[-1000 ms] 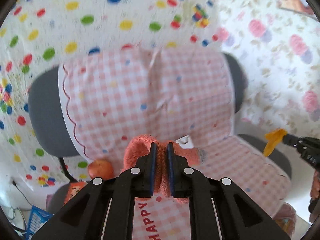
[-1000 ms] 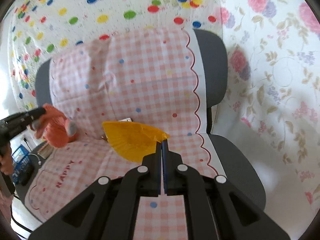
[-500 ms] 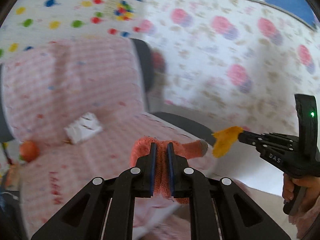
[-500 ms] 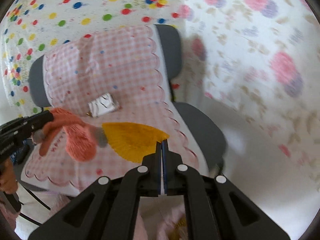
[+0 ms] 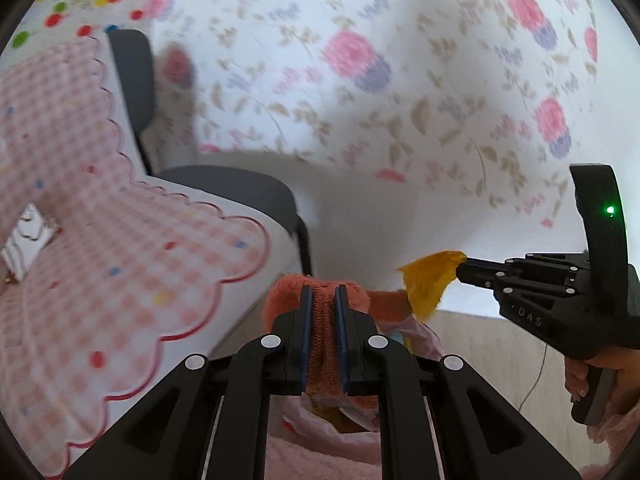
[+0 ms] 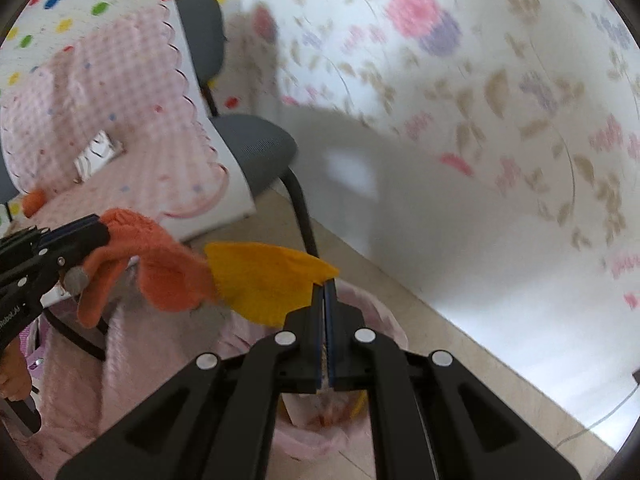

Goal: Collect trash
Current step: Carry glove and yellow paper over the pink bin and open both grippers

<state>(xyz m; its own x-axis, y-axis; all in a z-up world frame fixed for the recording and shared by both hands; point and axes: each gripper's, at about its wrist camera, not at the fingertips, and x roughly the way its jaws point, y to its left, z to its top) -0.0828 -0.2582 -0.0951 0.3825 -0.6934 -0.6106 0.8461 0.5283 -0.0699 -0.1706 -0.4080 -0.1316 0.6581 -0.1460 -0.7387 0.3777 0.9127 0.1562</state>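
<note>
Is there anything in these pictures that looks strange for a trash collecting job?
Yes. The left gripper holds an orange knitted glove, which looks like clothing rather than trash. The right gripper pinches a yellow paper piece. A white wrapper lies on the chair cover.

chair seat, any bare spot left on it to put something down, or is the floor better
The checked cover on the chair is mostly bare toward its scalloped front edge; a white wrapper and an orange fruit sit by the seat's back. The beige floor between the chair leg and the flowered cloth looks free. It is crowded around the pink-lined bin below both grippers.
</note>
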